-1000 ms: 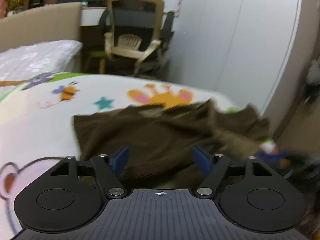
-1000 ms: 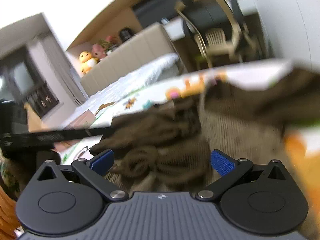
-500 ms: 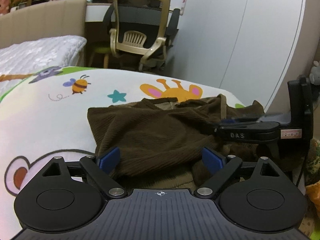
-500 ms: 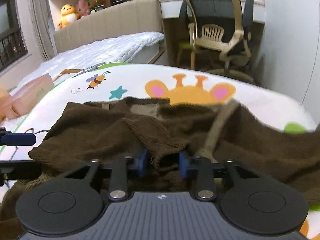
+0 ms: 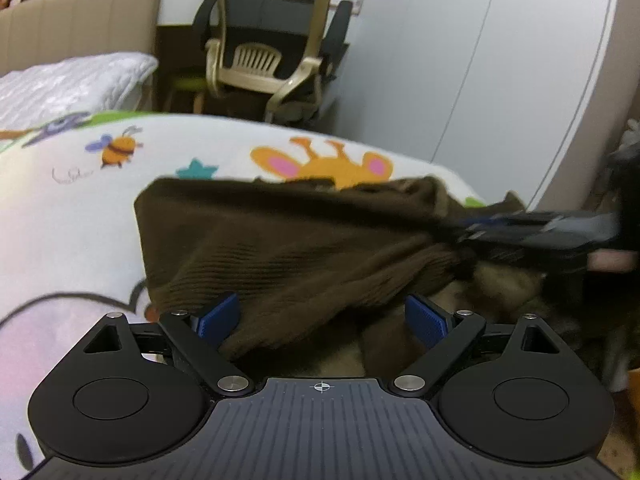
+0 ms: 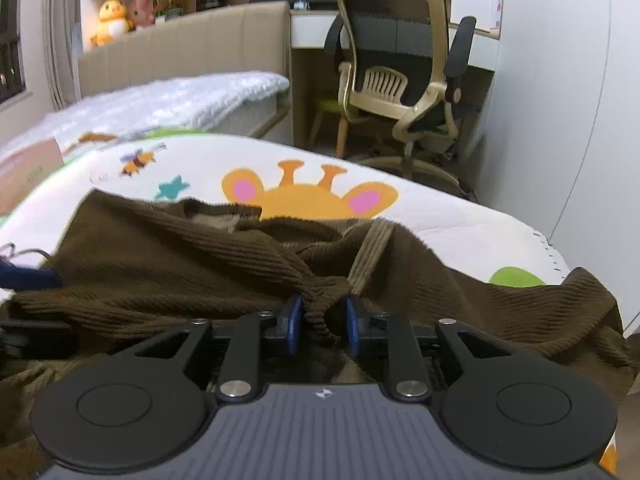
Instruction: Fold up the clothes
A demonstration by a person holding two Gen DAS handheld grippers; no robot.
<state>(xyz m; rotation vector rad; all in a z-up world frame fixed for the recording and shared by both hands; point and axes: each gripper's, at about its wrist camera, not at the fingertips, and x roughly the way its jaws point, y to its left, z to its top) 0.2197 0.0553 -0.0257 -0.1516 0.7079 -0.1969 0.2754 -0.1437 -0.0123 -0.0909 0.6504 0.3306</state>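
Note:
A dark brown ribbed sweater [image 5: 288, 248] lies crumpled on a white play mat [image 5: 72, 208] printed with cartoon animals. My left gripper [image 5: 324, 318] is open wide over the sweater's near edge, and cloth lies between its blue pads without being pinched. My right gripper [image 6: 322, 320] has a bunched fold of the sweater [image 6: 324, 300] squeezed between its pads, though its jaws are opening slightly. In the left wrist view the right gripper [image 5: 464, 236] reaches in from the right, blurred, and draws the cloth taut. The left gripper's blue fingertip [image 6: 28, 278] shows at the right wrist view's left edge.
An office chair [image 6: 396, 80] stands past the mat's far edge, beside white wardrobe doors [image 5: 480, 60]. A bed with a quilted white cover [image 6: 160, 100] lies at the back left, with a cardboard box [image 6: 28, 168] beside the mat. The mat's left half is bare.
My right gripper closed on a fold of the sweater and pulled it to the right. My left gripper's jaws widened and it sank slightly toward the sweater's near edge.

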